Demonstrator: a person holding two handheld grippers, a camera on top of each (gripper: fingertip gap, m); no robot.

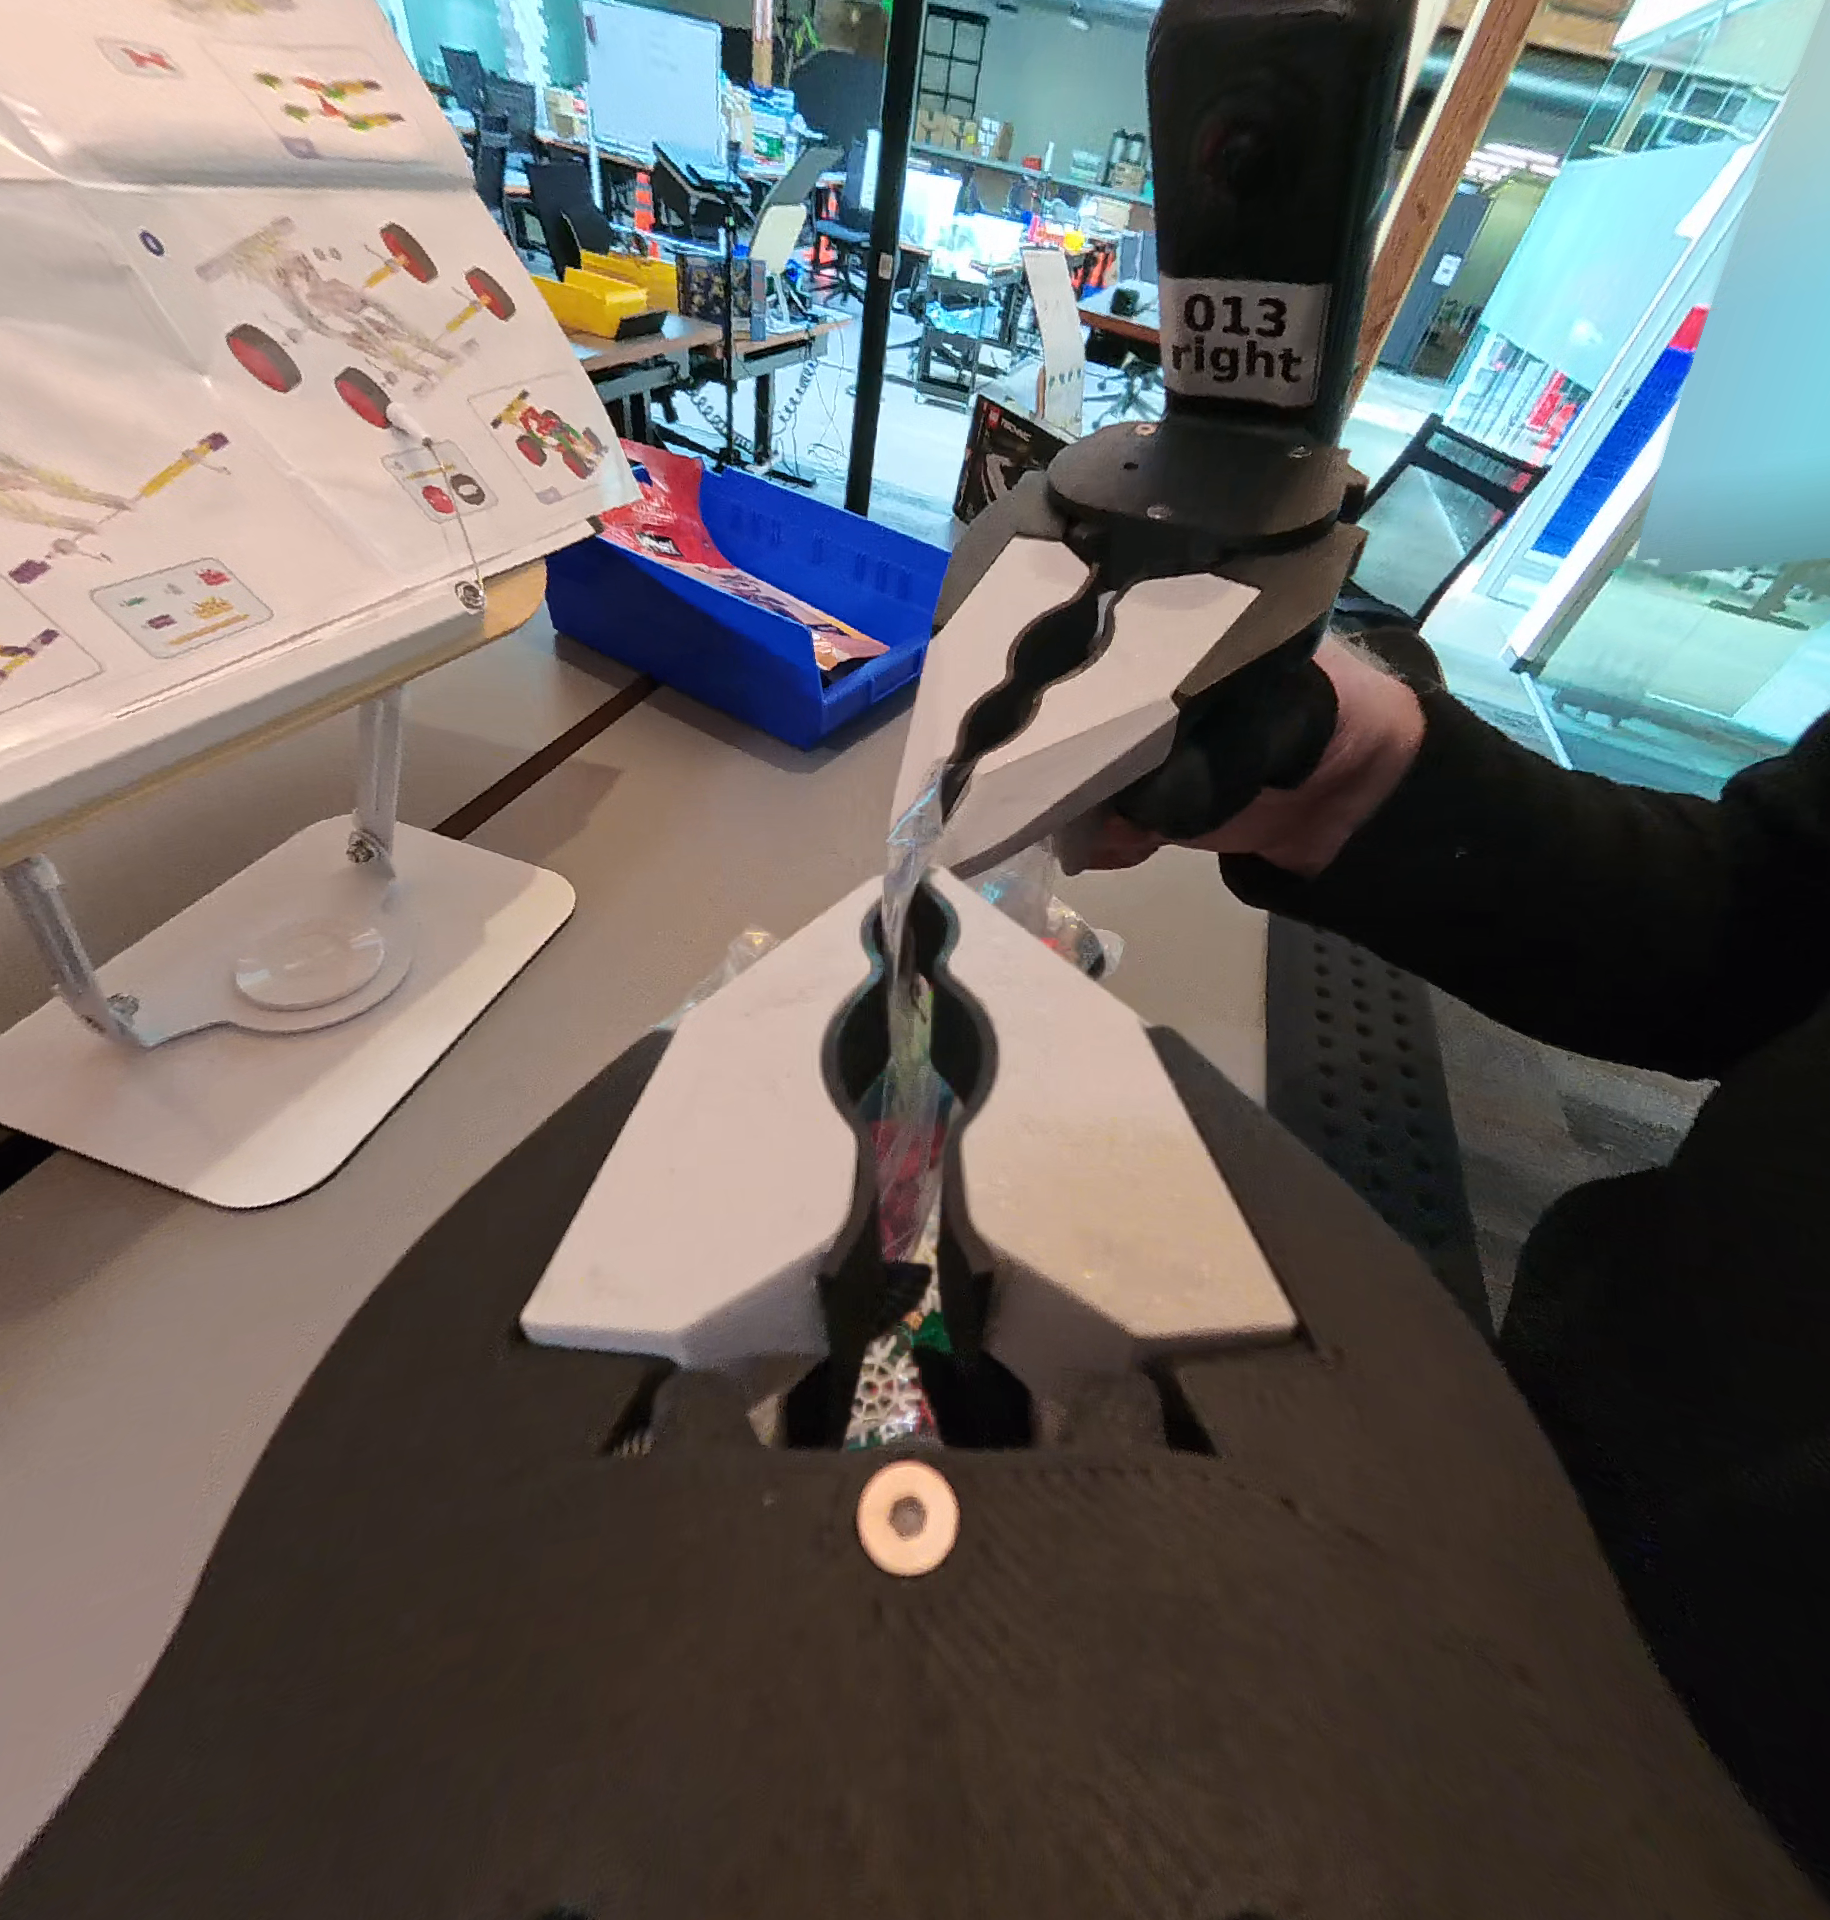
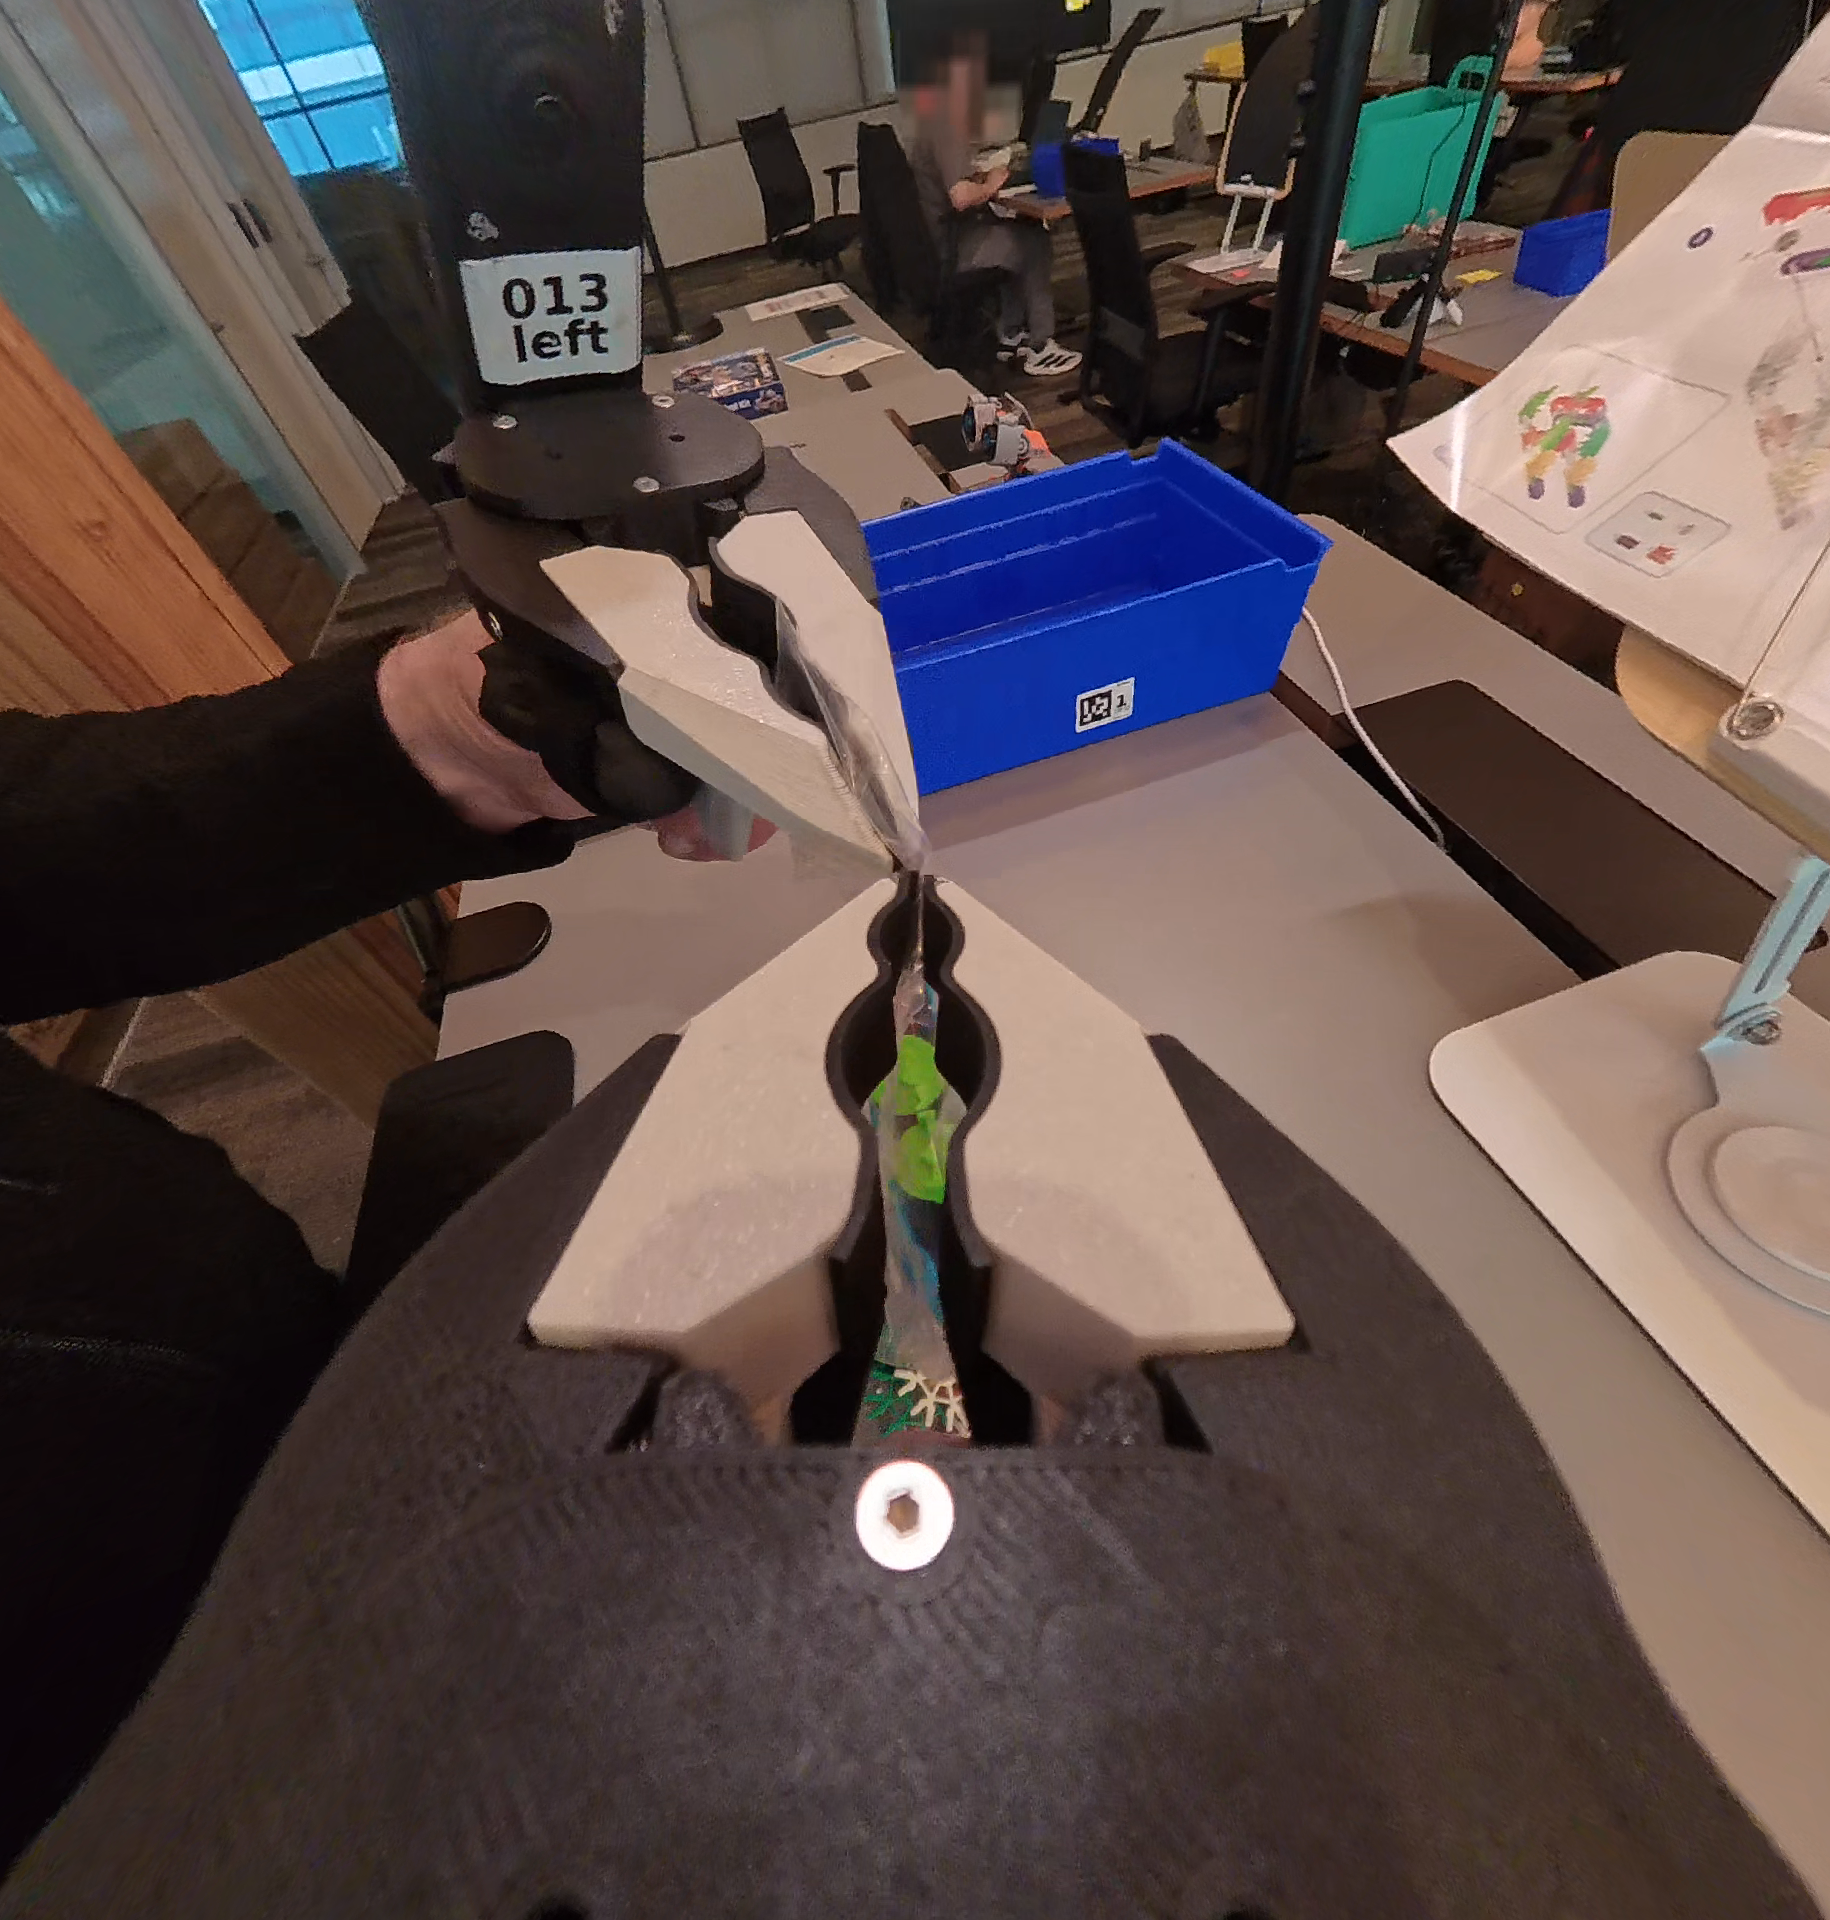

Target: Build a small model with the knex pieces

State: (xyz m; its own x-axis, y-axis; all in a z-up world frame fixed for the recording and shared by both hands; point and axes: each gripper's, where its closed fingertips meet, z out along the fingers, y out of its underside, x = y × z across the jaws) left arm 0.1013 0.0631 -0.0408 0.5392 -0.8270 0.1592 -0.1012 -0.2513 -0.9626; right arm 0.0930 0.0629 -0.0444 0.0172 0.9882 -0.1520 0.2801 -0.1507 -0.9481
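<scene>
Clear plastic, a bag (image 1: 906, 1049) of small coloured parts, is pinched by both tongs at once above the grey desk (image 1: 682, 831). Left tongs (image 1: 906, 904) are closed narrow on the bag, its film running down the wavy slot between the white fingers (image 1: 745, 1143). Right tongs (image 2: 911, 883) are likewise closed on it, with green pieces showing through the film in the slot. The two tips nearly meet, each gripping the bag's top edge; the bag hangs below them, mostly hidden. A sleeved hand (image 1: 1337, 769) holds the right handle. Far behind sits a blue bin (image 2: 1087, 623). A white stand (image 1: 256, 997) with an instruction sheet (image 1: 246, 343) rests on the desk, left in the left view.
</scene>
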